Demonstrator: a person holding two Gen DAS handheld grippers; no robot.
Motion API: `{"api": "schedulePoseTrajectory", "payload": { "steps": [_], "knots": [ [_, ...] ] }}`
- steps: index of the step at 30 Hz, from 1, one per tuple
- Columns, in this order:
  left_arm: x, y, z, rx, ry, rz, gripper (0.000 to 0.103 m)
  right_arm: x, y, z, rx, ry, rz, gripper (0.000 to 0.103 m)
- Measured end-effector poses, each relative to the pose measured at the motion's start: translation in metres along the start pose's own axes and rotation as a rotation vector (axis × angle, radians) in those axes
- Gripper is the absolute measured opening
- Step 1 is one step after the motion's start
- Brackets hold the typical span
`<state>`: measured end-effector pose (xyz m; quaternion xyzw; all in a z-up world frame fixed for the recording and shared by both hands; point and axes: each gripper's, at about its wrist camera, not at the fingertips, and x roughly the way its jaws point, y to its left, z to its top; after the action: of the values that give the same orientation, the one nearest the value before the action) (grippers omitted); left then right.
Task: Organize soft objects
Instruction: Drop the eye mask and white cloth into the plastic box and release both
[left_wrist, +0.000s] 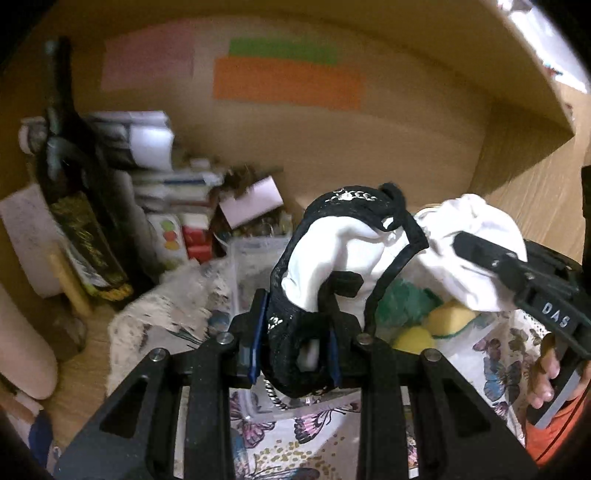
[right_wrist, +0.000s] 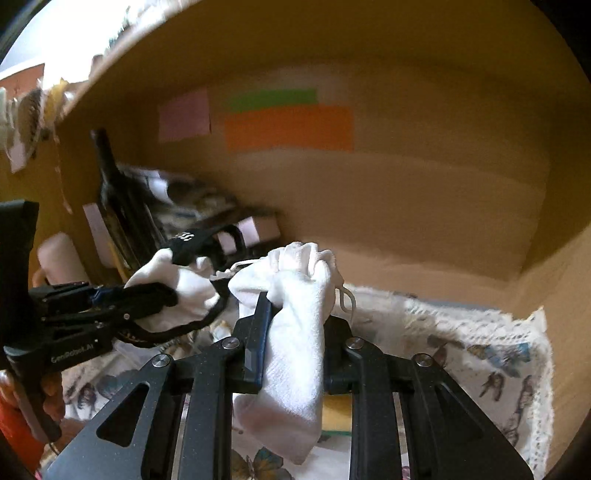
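Note:
My left gripper (left_wrist: 295, 347) is shut on a black mesh pouch (left_wrist: 291, 325) with a white cloth (left_wrist: 332, 251) stuffed inside it. My right gripper (right_wrist: 295, 343) is shut on the other end of the white cloth (right_wrist: 299, 332), which hangs down between its fingers. In the left wrist view the right gripper (left_wrist: 480, 254) grips the white bundle at the right. In the right wrist view the left gripper (right_wrist: 147, 295) holds the black pouch (right_wrist: 192, 240) at the left. Both hold the items in the air above a butterfly-print cloth (left_wrist: 495, 354), inside a cardboard box.
Yellow sponges (left_wrist: 439, 321) and a green cloth (left_wrist: 402, 299) lie under the pouch. A clear plastic bin (left_wrist: 251, 258), a dark bottle (left_wrist: 74, 192) and stacked boxes (left_wrist: 173, 184) crowd the left. Cardboard walls (left_wrist: 369, 147) carry coloured paper strips (left_wrist: 288, 85).

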<state>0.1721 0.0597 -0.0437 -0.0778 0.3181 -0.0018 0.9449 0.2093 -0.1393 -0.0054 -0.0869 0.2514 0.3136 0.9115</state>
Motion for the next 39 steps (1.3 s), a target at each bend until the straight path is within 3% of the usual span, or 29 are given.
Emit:
{"api": "schedulePoseTrajectory", "payload": {
  "steps": [7, 12, 16, 24, 28, 37, 39],
  "knots": [
    [0.039, 0.0, -0.011, -0.013, 0.06, -0.01, 0.03, 0.035, -0.002, -0.01, 0.003, 0.121, -0.016, 0.019],
    [0.031, -0.009, -0.012, 0.023, 0.032, -0.006, 0.054, 0.05, -0.004, -0.017, -0.002, 0.17, -0.04, 0.023],
    [0.021, -0.008, -0.009, 0.017, 0.011, -0.002, 0.063, 0.051, -0.001, -0.02, -0.026, 0.181, -0.049, 0.039],
    [-0.016, -0.008, -0.004, -0.002, -0.066, -0.03, 0.078, 0.0, 0.01, -0.008, -0.073, 0.05, -0.071, 0.067],
    [-0.043, -0.013, -0.003, 0.023, -0.135, -0.004, 0.099, -0.036, 0.013, -0.002, -0.073, -0.022, -0.07, 0.075],
    [-0.099, -0.022, -0.01, 0.033, -0.254, -0.028, 0.103, -0.099, 0.021, -0.005, -0.061, -0.161, -0.082, 0.083],
    [-0.109, -0.027, -0.014, 0.045, -0.28, -0.025, 0.103, -0.107, 0.022, -0.009, -0.056, -0.178, -0.085, 0.089]
  ]
}}
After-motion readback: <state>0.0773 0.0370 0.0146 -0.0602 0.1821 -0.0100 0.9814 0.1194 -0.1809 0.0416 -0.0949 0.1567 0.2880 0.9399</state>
